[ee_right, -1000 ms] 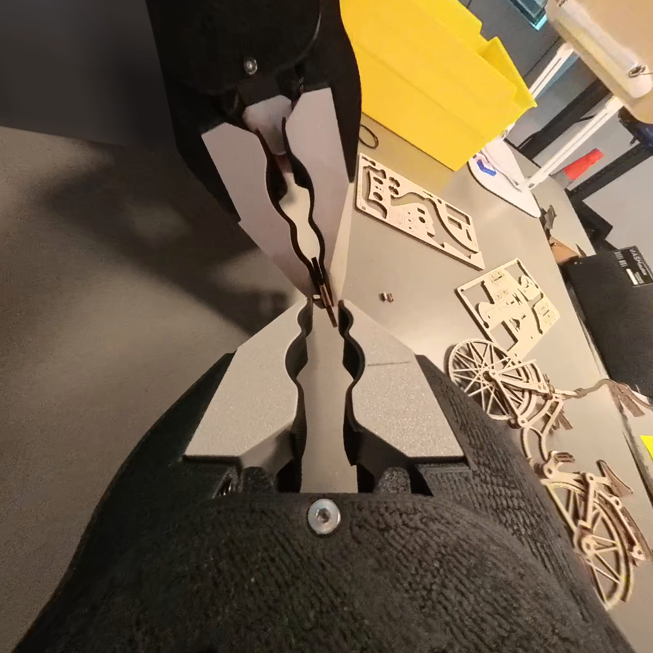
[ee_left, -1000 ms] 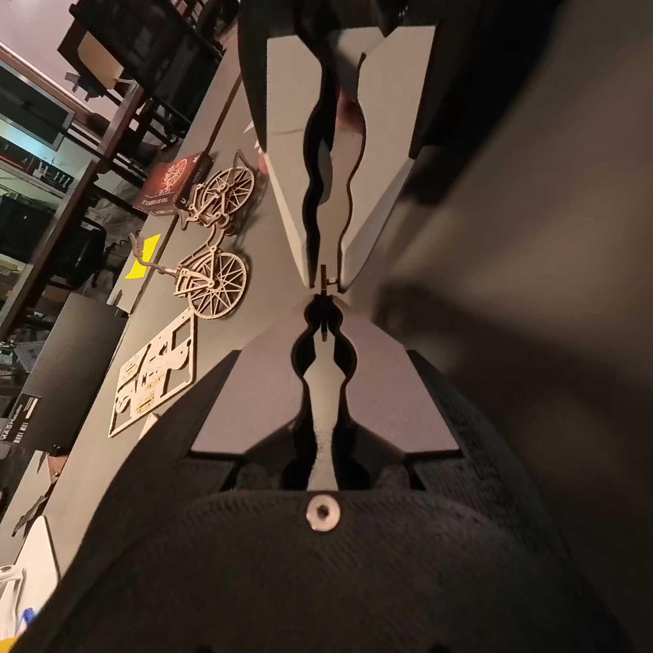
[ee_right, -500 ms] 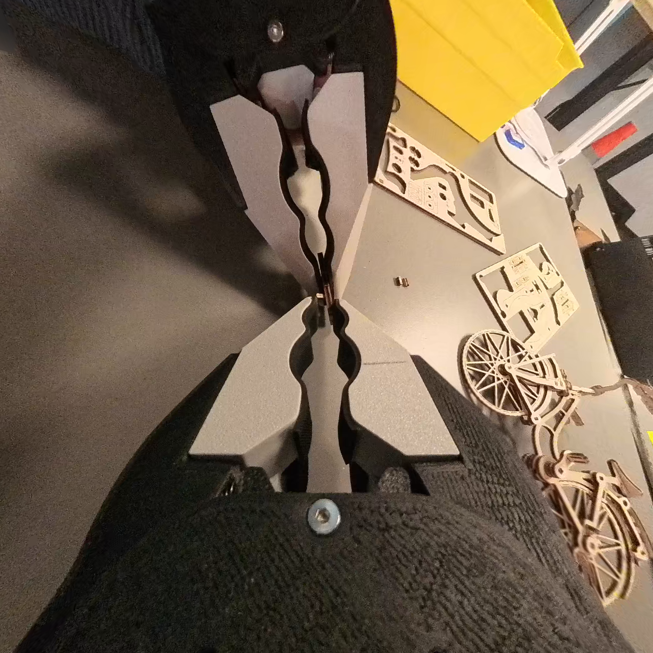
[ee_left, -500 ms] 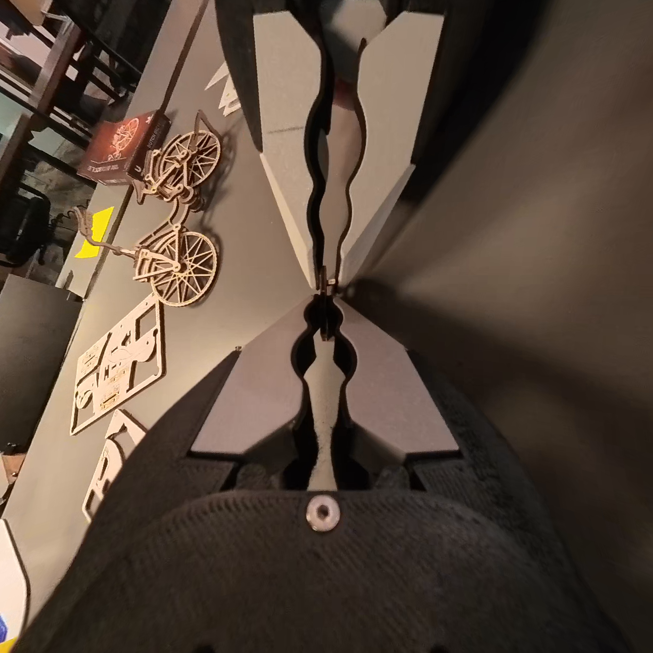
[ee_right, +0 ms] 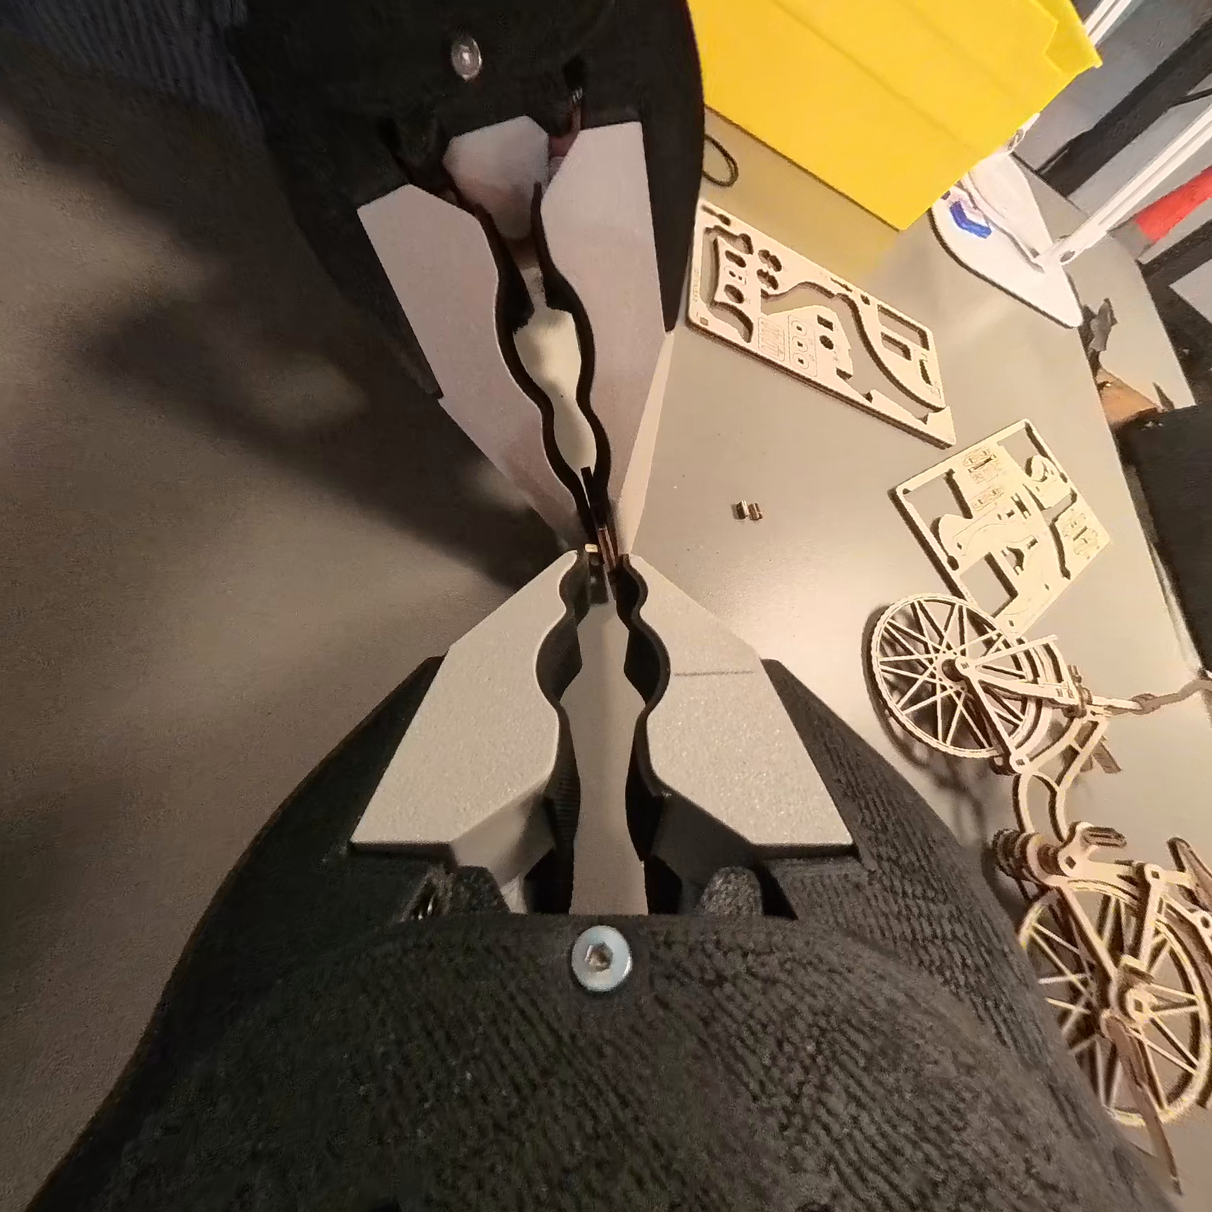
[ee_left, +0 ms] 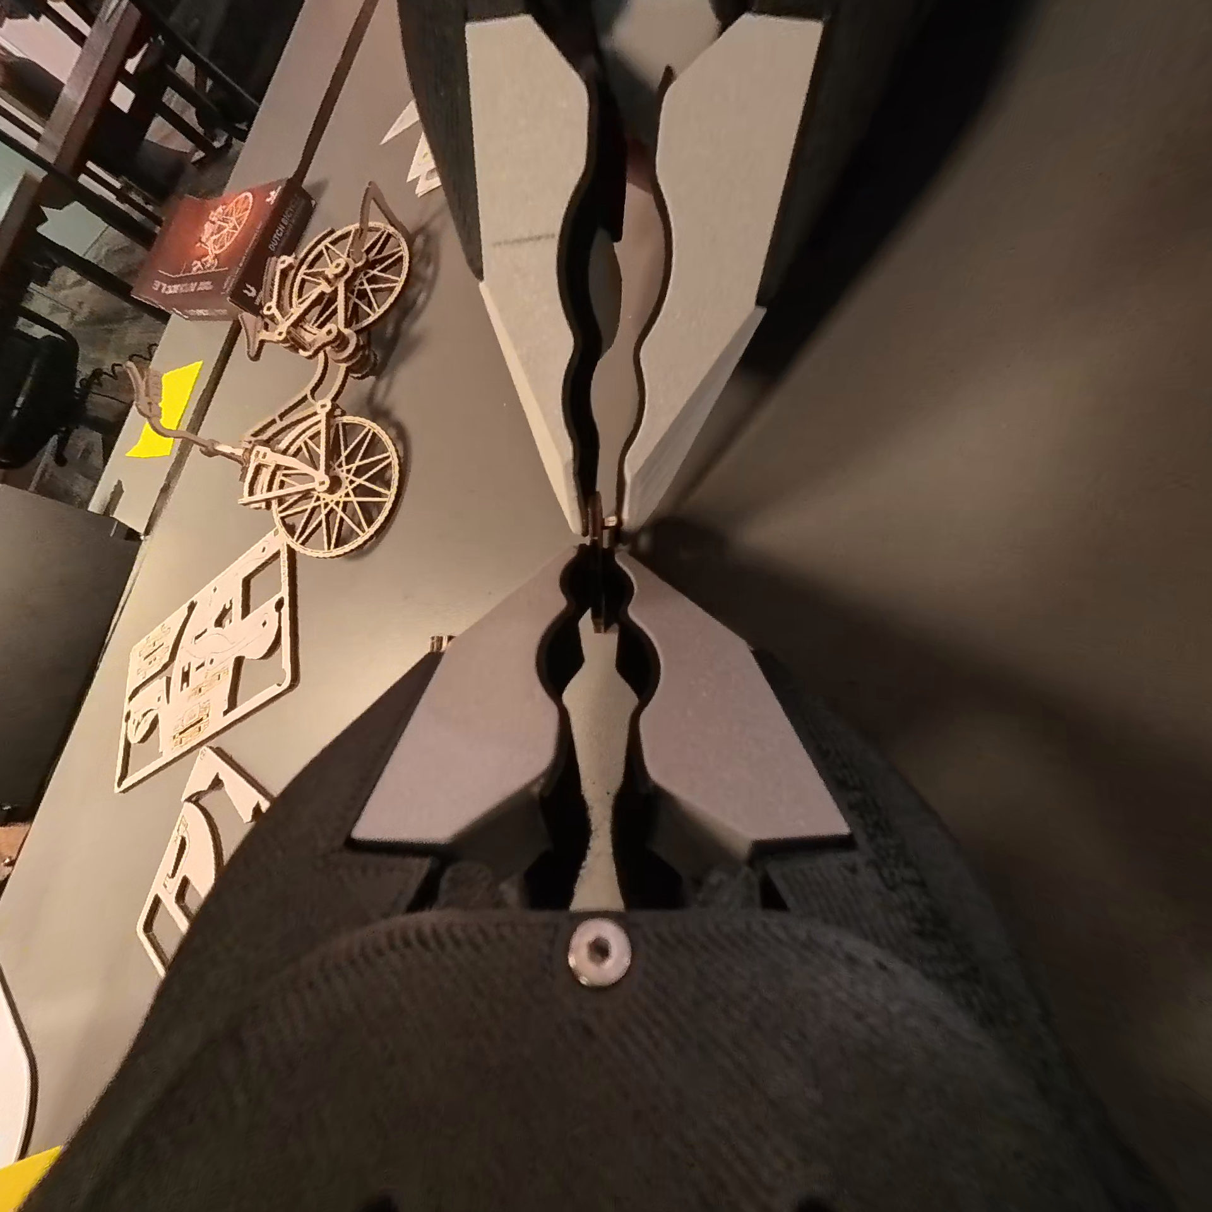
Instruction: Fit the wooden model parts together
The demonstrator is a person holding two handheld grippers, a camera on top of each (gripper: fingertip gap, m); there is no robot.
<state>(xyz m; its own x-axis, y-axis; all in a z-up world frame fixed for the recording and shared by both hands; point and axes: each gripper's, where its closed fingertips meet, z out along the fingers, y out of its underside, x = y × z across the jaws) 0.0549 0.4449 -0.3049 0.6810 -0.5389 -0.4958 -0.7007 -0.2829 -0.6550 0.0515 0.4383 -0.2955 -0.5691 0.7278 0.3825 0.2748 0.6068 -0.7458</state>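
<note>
Both grippers meet tip to tip above the grey table (ee_left: 459,459). In the left wrist view, my left gripper (ee_left: 597,557) is shut on a thin dark wooden strip (ee_left: 597,593) standing edge-on. The right gripper (ee_left: 600,515) comes in from above, and a small wooden part (ee_left: 602,525) sits at the joint. In the right wrist view, my right gripper (ee_right: 600,563) is shut on the small wooden part (ee_right: 600,547). The left gripper (ee_right: 597,518) opposite holds the strip (ee_right: 592,495) against it. A wooden bicycle model (ee_left: 328,393) lies to the side and also shows in the right wrist view (ee_right: 984,695).
Flat wooden part sheets (ee_left: 210,669) (ee_right: 820,341) (ee_right: 1003,518) lie on the table. A tiny loose piece (ee_right: 749,510) lies near the grippers. A yellow bin (ee_right: 885,85) stands at the back. A dark red box (ee_left: 223,249) sits beyond the bicycle, near a yellow note (ee_left: 164,420). Left and right tips are no more than a few centimetres apart. About 15 cm separates my right fingertips from the wooden bicycle model (ee_left: 328,393). My right wrist view (ee_right: 1028,792) looks at it from another angle.
Both grippers stayed tip to tip and shifted a little together. The strip and the small part now line up straighter and sit closer at the joint.
</note>
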